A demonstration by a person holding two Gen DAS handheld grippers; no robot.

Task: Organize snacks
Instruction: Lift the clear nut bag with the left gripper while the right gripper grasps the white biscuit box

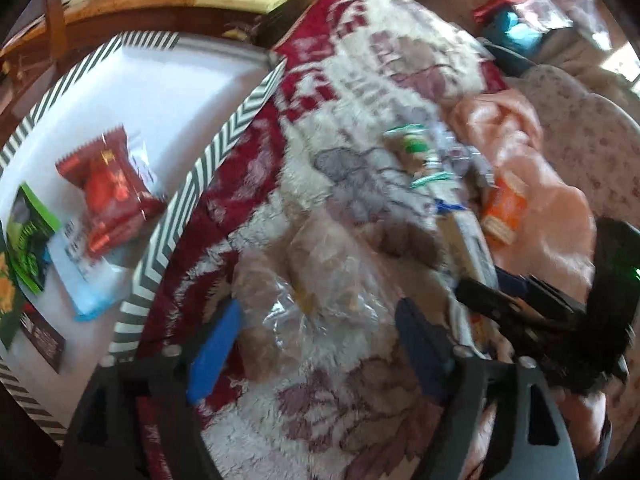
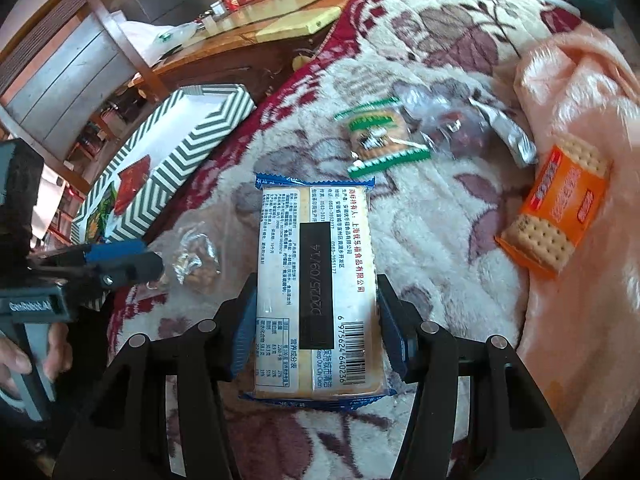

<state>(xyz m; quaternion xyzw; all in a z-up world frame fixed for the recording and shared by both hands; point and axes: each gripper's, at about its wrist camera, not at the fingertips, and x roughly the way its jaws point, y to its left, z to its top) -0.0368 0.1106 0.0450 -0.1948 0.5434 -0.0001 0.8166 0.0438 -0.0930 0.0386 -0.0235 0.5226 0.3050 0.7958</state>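
Note:
My right gripper (image 2: 316, 320) is shut on a blue-edged biscuit pack (image 2: 316, 264), label side up, just above the flowered blanket (image 2: 440, 208). My left gripper (image 1: 316, 340) is open over a clear bag of nuts (image 1: 316, 280), which also shows in the right wrist view (image 2: 196, 260). The left gripper appears in the right wrist view (image 2: 124, 262) at the left. A green-edged cracker pack (image 2: 378, 136), a clear and silver wrapper (image 2: 472, 128) and an orange cracker pack (image 2: 560, 212) lie further out. The striped box (image 1: 168, 240) holds a red snack pack (image 1: 112, 192) and several other packs.
A peach blanket (image 2: 580, 80) lies at the right. A wooden table (image 2: 248, 40) stands behind the box. The person's hand (image 2: 16, 356) holds the left gripper handle at the left edge.

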